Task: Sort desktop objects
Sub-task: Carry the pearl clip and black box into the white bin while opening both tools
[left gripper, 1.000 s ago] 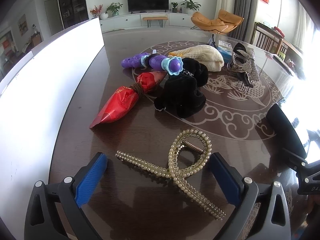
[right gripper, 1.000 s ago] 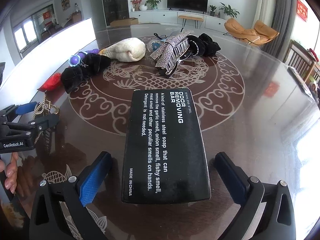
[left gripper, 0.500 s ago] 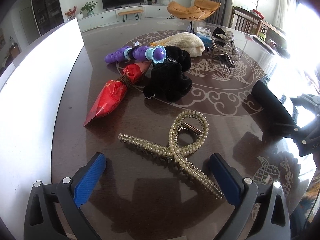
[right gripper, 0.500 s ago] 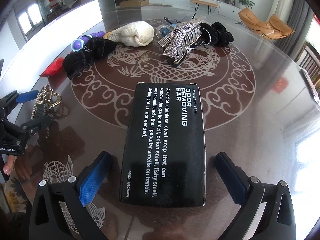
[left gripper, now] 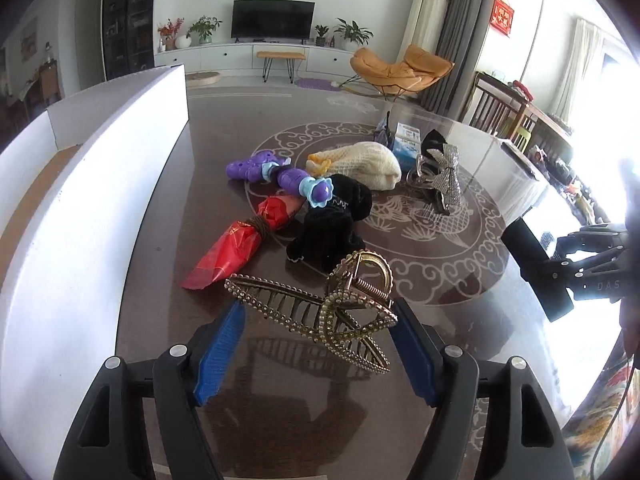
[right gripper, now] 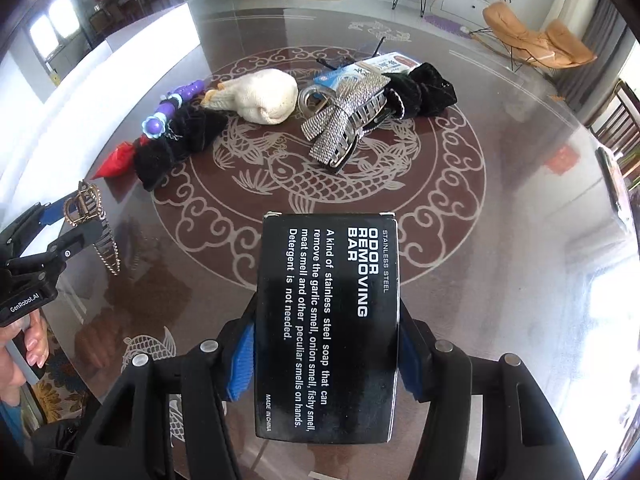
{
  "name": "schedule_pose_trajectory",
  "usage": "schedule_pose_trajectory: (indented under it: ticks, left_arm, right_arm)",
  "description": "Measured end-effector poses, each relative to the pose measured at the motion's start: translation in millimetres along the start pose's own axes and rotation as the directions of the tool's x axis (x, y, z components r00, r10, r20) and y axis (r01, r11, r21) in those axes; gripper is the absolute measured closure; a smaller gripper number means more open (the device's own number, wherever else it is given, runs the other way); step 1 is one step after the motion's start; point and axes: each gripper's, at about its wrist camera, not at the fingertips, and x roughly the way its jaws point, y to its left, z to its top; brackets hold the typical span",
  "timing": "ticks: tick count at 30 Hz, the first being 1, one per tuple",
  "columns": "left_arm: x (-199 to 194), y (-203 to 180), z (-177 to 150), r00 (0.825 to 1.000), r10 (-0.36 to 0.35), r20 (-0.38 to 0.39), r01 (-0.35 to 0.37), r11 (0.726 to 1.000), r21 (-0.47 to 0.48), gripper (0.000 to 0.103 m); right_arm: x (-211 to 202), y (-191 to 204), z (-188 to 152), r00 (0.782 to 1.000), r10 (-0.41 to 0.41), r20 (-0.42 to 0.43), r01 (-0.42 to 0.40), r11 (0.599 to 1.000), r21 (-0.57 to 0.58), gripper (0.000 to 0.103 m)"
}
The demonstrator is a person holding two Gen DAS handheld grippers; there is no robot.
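A gold pearl-studded hair claw point(left gripper: 320, 304) is clamped in the left hand-held gripper point(left gripper: 316, 344), a black box point(right gripper: 328, 320) in the right hand-held gripper point(right gripper: 326, 360); both were lying on the table point(left gripper: 440, 280) between open jaws earlier, which have just been closing.

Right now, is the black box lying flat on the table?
No, the right gripper holds the black box clamped between its blue pads, above the table.

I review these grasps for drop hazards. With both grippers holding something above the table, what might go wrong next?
The gold hair claw sits tilted between the left gripper pads, so it may twist free. The right gripper clamps only the near end of the black box, which could pivot downward.
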Motion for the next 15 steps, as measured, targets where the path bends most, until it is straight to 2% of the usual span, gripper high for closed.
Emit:
schedule_pose_trajectory:
  ticks: [3,8,12,15]
  left_arm:
    - [-32,6,10,0.997,-0.027,0.074,0.029,0.999,-0.034,0.031]
    - [-99,42,26,0.98,-0.035,0.194,0.059,0.991,-0.12,0.031]
    - [-149,108,33,0.968,0.046,0.245,0.006,0.978,-0.21,0.031]
    - [-164,165,31,0.963,0.169,0.209,-0.106,0.953,-0.282,0.031]
  right_arm:
    - [-20,9,14,0.999,0.004,0.042,-0.003,1.0,-0.016,0.044]
    - [-53,46,57,0.988,0.086,0.129,-0.08,0.996,-0.045,0.044]
    - [-72,108,95,0.957,0.215,0.194,-0.198,0.975,-0.104,0.044]
    - [-80,172,120,0.919,0.332,0.214,-0.298,0.938,-0.177,0.044]
